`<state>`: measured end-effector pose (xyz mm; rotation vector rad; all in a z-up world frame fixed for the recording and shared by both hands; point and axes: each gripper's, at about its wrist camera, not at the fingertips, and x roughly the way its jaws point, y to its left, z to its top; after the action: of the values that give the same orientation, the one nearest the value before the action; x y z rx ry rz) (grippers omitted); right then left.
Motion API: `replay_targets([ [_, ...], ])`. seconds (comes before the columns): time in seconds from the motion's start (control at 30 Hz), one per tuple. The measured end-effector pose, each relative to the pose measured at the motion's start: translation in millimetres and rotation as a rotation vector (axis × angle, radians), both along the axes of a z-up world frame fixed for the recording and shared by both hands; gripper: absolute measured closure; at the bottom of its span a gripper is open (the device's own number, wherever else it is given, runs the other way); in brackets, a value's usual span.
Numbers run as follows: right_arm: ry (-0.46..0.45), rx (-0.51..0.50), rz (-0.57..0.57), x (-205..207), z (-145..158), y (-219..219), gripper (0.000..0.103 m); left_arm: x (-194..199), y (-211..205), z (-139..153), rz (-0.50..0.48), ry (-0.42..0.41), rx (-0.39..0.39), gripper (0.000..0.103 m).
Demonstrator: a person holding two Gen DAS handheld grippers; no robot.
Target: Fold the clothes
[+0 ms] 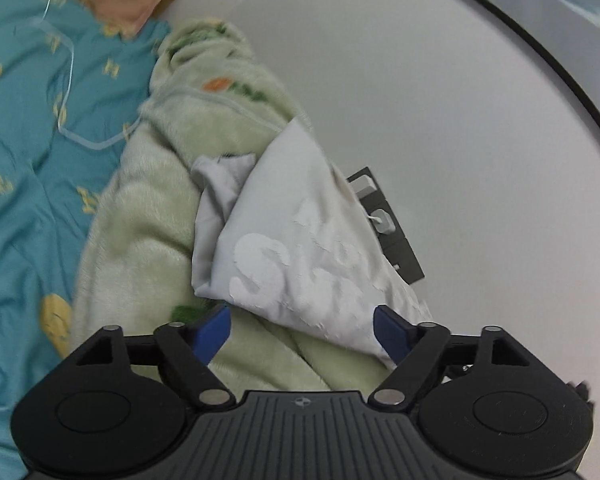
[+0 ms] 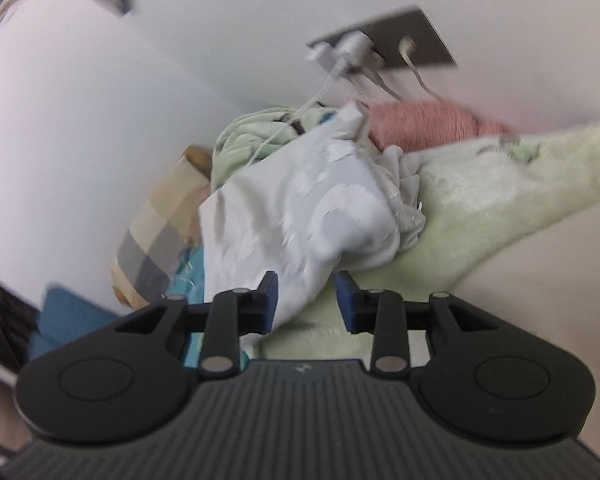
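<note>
A pale grey garment (image 1: pixel 300 248) with a white cracked print lies bunched on a light green fleece blanket (image 1: pixel 140 240). My left gripper (image 1: pixel 304 332) is open wide just in front of it. The garment's lower edge lies between the blue pads (image 1: pixel 216 330), which do not press on it. In the right wrist view the same garment (image 2: pixel 320 208) sits crumpled on the green blanket (image 2: pixel 480 192). A flap of it hangs down between the fingers of my right gripper (image 2: pixel 306 300). That gripper is open, with a gap beside the cloth.
A teal patterned bedsheet (image 1: pixel 20 140) spreads to the left. A checked pillow (image 2: pixel 160 232) leans on the white wall (image 2: pixel 100 120). A dark socket plate (image 2: pixel 400 44) with white plugs and cables sits on the wall behind the garment. A pink cloth (image 2: pixel 428 124) lies beyond it.
</note>
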<state>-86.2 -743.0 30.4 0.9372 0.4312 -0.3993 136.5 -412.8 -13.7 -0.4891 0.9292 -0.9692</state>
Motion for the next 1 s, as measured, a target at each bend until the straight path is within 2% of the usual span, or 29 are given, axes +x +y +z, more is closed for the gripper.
replay_targets([
  [0.13, 0.013, -0.157, 0.043, -28.5, 30.5, 43.8, 0.067, -50.7, 36.0, 45.9, 0.025, -0.173, 0.08, 0.005],
  [0.27, 0.019, -0.299, 0.072, -51.9, 53.5, 87.9, 0.067, -99.0, 66.3, 82.7, 0.021, -0.331, 0.133, 0.0],
  [0.37, 0.014, -0.379, 0.087, -65.7, 66.5, 116.3, 0.065, -133.7, 84.8, 103.9, 0.018, -0.441, 0.179, 0.0],
  [0.4, 0.01, -0.41, 0.086, -70.5, 70.7, 125.6, 0.061, -144.2, 90.4, 109.5, 0.021, -0.479, 0.195, 0.0],
  [0.47, -0.006, -0.476, 0.068, -81.8, 78.5, 144.7, 0.041, -164.0, 101.1, 117.9, 0.041, -0.548, 0.214, 0.0],
  [0.53, -0.033, -0.551, 0.049, -94.5, 84.1, 163.7, 0.033, -183.9, 110.9, 124.4, 0.06, -0.616, 0.233, 0.0],
  [0.57, -0.043, -0.586, 0.042, -100.2, 85.4, 172.7, 0.023, -193.6, 115.4, 126.7, 0.068, -0.643, 0.243, 0.0],
  [0.6, -0.053, -0.622, 0.035, -105.9, 86.7, 181.6, 0.019, -203.8, 120.9, 128.4, 0.074, -0.67, 0.249, 0.0],
  [0.63, -0.054, -0.648, 0.033, -110.7, 87.4, 189.2, 0.013, -213.1, 125.6, 129.0, 0.077, -0.693, 0.254, 0.0],
  [0.8, -0.086, -0.663, 0.026, -133.7, 86.3, 219.6, 0.014, -248.5, 149.9, 126.9, 0.102, -0.753, 0.277, 0.0],
  [1.0, -0.08, -0.727, 0.013, -149.8, 86.7, 250.1, 0.014, -270.1, 182.8, 129.7, 0.167, -0.756, 0.263, 0.0],
])
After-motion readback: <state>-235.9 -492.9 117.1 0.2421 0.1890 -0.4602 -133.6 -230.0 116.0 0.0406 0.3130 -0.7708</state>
